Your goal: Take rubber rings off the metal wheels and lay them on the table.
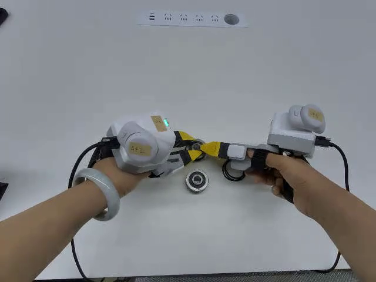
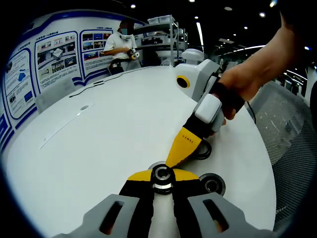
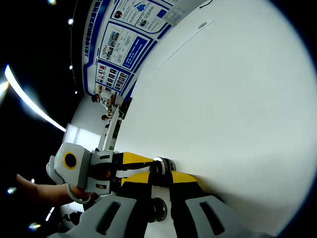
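A metal wheel hangs just above the white table, between my two grippers. My left gripper comes in from the left, shut on the wheel with its yellow tips either side of it. From the right, my right gripper meets the wheel, its narrow yellow jaws pinched on the black rubber ring at the rim. A second metal wheel lies flat on the table just below. One loose rubber ring lies under the right gripper's jaws.
A white power strip lies at the table's far edge. Black cables trail from both grippers toward the near edge. A person stands far off beyond the table.
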`<action>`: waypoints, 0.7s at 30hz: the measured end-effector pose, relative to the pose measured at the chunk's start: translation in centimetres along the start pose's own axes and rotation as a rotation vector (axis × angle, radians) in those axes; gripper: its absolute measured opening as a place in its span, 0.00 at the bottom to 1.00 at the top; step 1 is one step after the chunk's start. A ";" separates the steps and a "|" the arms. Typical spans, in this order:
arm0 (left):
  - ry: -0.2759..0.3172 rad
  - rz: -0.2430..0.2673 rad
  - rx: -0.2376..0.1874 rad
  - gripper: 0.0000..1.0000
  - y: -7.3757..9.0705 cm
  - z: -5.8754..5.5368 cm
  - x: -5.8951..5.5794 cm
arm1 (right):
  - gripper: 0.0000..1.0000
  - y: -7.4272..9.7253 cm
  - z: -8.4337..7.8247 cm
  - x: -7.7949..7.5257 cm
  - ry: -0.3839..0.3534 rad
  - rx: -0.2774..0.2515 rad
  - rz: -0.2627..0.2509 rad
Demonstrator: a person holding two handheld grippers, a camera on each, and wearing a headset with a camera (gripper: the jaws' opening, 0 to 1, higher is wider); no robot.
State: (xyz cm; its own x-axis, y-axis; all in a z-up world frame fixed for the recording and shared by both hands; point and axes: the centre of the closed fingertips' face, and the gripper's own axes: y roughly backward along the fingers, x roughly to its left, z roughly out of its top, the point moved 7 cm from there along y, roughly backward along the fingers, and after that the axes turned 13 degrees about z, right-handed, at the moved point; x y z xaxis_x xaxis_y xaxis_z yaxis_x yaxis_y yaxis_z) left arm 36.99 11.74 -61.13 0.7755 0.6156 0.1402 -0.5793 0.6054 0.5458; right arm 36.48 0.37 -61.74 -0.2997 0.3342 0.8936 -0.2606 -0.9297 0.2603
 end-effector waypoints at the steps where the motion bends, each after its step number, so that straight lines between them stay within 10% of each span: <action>1: 0.000 0.000 0.000 0.13 0.0 0.0 0.0 | 0.15 0.0 0.0 0.0 0.007 0.002 -0.001; 21: -0.001 -0.001 0.001 0.13 0.0 0.0 0.0 | 0.05 0.3 0.1 -0.7 0.080 0.033 -0.034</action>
State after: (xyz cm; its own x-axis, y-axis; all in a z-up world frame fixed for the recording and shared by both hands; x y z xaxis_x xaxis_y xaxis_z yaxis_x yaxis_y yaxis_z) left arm 37.01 11.77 -61.17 0.7764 0.6145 0.1400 -0.5781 0.6059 0.5466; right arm 36.72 -0.17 -62.20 -0.3640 0.3758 0.8522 -0.2419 -0.9217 0.3032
